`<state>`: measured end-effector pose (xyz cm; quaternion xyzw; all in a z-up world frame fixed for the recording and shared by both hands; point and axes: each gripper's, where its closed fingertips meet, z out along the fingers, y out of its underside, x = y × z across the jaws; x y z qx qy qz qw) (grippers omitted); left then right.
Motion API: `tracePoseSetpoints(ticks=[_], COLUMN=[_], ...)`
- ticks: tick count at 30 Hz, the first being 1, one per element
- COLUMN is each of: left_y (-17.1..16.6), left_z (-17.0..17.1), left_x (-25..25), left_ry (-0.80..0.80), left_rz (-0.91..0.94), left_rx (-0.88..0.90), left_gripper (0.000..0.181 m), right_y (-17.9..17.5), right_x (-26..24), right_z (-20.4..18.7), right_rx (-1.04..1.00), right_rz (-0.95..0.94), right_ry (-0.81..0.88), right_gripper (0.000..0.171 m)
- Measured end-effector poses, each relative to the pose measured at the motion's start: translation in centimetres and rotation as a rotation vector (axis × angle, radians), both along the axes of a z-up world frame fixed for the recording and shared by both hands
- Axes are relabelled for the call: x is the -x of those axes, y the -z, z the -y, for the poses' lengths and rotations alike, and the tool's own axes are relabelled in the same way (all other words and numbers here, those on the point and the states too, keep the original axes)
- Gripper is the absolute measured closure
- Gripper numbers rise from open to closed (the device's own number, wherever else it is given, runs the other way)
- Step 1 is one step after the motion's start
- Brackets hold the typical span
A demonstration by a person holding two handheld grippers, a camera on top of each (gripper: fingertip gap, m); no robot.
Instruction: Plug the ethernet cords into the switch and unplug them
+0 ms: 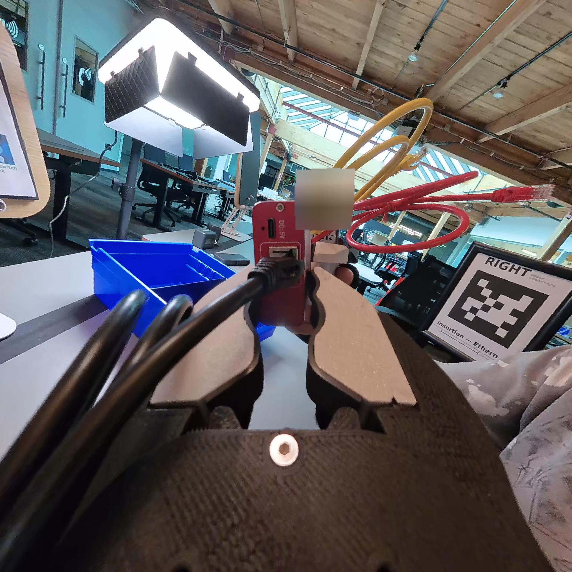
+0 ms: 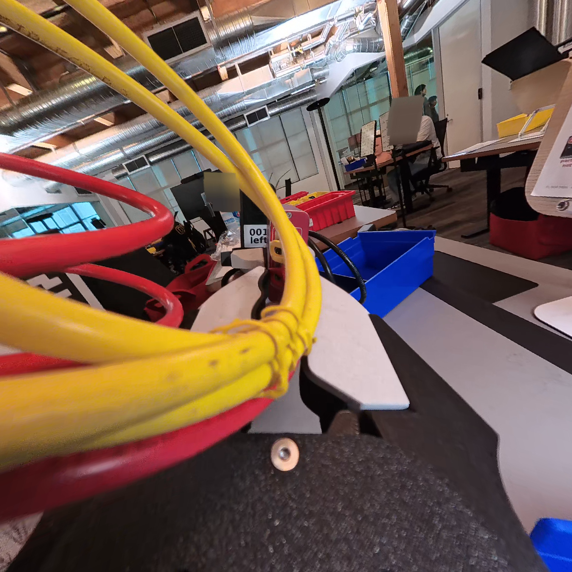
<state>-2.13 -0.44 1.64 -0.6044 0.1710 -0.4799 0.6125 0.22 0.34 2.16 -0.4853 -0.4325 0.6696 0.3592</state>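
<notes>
Grey table (image 1: 37, 278), blue bin (image 1: 161, 272) on it; timber-ceilinged open office.

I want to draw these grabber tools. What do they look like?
Each has two flat, pale grey fingers with wavy black-edged tips on a textured black body with one silver screw. The right gripper looks alike. A pale patterned sleeve shows beside the left.

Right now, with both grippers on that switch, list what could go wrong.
1. The small red metal switch is held off the table between the left gripper and right gripper; it could twist loose.
2. The coiled yellow cable and red cable hide the right camera's view.
</notes>
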Motion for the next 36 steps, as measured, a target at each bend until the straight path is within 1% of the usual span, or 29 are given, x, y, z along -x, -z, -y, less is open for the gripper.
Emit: tracePoseSetpoints(ticks=[1, 4, 10, 14, 17, 20, 23, 26, 29, 31, 36], left_y=[-0.1, -0.1, -0.3, -0.6, -1.1, -1.0, -0.8, -0.6, -0.1, 0.1, 0.6], left_z=[0.1, 0.1, 0.4, 0.7, 1.4, 1.5, 1.5, 1.3, 0.7, 0.6, 0.0], left_x=[0.0, -0.1, -0.4, -0.6, -0.8, -0.7, -0.6, -0.7, -0.5, -0.5, 0.0], left_ry=[-0.001, -0.017, -0.016, -0.011, 0.014, 0.012, 0.003, 0.008, -0.023, -0.011, -0.036], left_rz=[-0.003, -0.029, -0.042, -0.058, -0.079, -0.127, -0.141, -0.133, -0.131, -0.124, -0.121], left_rx=[-0.003, -0.011, -0.016, -0.036, -0.075, -0.1, -0.117, -0.118, -0.107, -0.092, -0.043], left_gripper=[0.153, 0.15, 0.152, 0.148, 0.138, 0.14, 0.147, 0.146, 0.138, 0.142, 0.145], right_y=[-0.2, -0.1, -0.2, -0.2, -0.5, -0.5, -0.4, -0.1, 0.3, 0.6, 1.0], right_x=[-0.1, -0.3, -0.6, -0.7, -0.8, -0.8, -0.8, -0.8, -0.4, -0.2, 0.3], right_z=[0.0, -0.1, 0.3, 0.7, 1.4, 1.9, 2.1, 2.0, 1.9, 1.7, 0.9], right_rx=[0.012, 0.01, -0.052, -0.072, -0.116, -0.144, -0.142, -0.107, -0.072, -0.051, -0.085], right_rz=[-0.01, -0.003, -0.001, 0.007, 0.002, 0.012, 0.013, 0.01, 0.013, 0.017, 0.028], right_ry=[-0.007, -0.01, -0.012, -0.035, -0.049, -0.06, -0.077, -0.1, -0.107, -0.109, -0.039], right_gripper=[0.153, 0.154, 0.156, 0.156, 0.158, 0.159, 0.159, 0.157, 0.157, 0.157, 0.16])
